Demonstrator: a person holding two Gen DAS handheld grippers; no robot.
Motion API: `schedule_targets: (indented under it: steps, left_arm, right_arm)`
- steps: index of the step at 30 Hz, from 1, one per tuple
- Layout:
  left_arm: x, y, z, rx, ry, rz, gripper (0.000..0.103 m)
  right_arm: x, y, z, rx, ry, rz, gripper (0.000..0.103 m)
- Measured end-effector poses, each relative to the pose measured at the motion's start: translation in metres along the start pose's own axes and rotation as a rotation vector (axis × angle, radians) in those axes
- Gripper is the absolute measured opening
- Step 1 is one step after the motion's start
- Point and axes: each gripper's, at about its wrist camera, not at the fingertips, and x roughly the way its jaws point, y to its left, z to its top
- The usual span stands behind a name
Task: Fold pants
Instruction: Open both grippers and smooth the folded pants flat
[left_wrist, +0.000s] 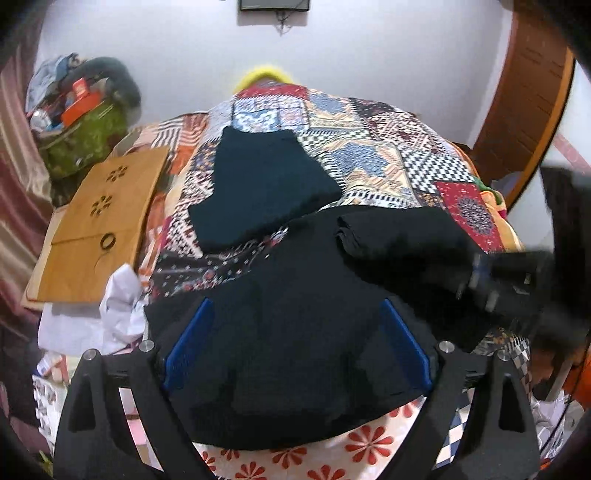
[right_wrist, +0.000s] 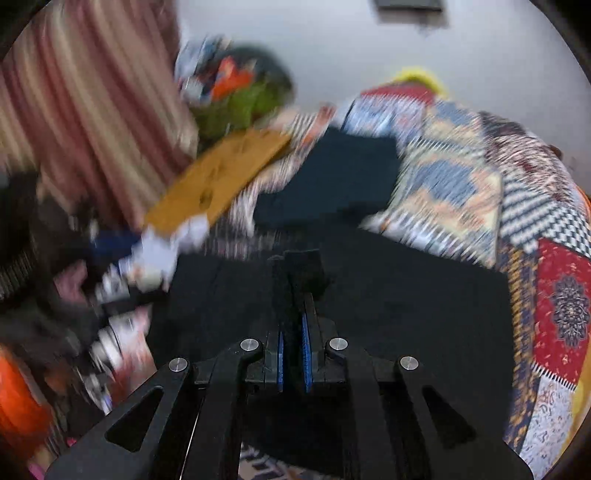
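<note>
Black pants (left_wrist: 295, 295) lie spread on the patchwork bedspread (left_wrist: 369, 147); they also show in the right wrist view (right_wrist: 406, 295). My left gripper (left_wrist: 295, 314) is open, its blue pads wide apart over the black cloth. My right gripper (right_wrist: 297, 266) is shut on a fold of the black pants and holds it up; it shows blurred at the right of the left wrist view (left_wrist: 509, 273). A dark folded garment (left_wrist: 258, 184) lies farther back on the bed, also in the right wrist view (right_wrist: 332, 177).
A brown paper bag (left_wrist: 99, 221) lies at the bed's left edge. A green bag (left_wrist: 85, 136) full of clutter stands behind it. White crumpled cloth (left_wrist: 122, 306) lies at the left. A wooden headboard (left_wrist: 524, 110) curves at the right. A striped curtain (right_wrist: 92, 110) hangs at the left.
</note>
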Motion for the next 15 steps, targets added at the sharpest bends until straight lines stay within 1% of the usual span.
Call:
schedule_targets:
  steps: [2,3,4,5,6,7,9,11,15]
  left_arm:
    - [0.001,0.003,-0.001,-0.014,0.006,0.004,0.092]
    - [0.003,0.005,0.000,-0.022,0.010,0.007,0.092]
    - [0.004,0.004,0.000,-0.025,0.010,0.008,0.092]
    - [0.005,0.004,0.002,-0.029,0.011,0.010,0.092]
    - [0.007,0.003,0.005,-0.031,0.012,0.009,0.092]
    - [0.007,0.000,0.007,-0.029,0.011,0.006,0.092]
    - [0.009,-0.006,0.015,-0.021,0.006,0.002,0.092]
    - [0.009,-0.013,0.022,-0.008,-0.005,-0.006,0.092]
    - [0.018,-0.036,0.043,0.035,-0.011,-0.046,0.092]
  right_arm:
    - [0.015,0.007,-0.013,-0.046,0.077,-0.019,0.012]
    - [0.018,0.009,-0.018,-0.065,0.095,-0.029,0.016]
    - [0.017,0.010,-0.021,-0.078,0.098,-0.031,0.027]
    - [0.012,0.009,-0.021,-0.085,0.102,-0.013,0.034]
    - [0.008,0.008,-0.020,-0.087,0.106,0.012,0.047]
    - [0.000,0.008,-0.019,-0.085,0.096,0.027,0.049]
    - [-0.017,0.002,-0.015,-0.083,0.052,0.032,0.050]
    - [-0.036,-0.008,-0.009,-0.072,0.009,0.013,0.050]
    - [-0.071,-0.043,0.003,-0.008,-0.089,-0.053,0.050]
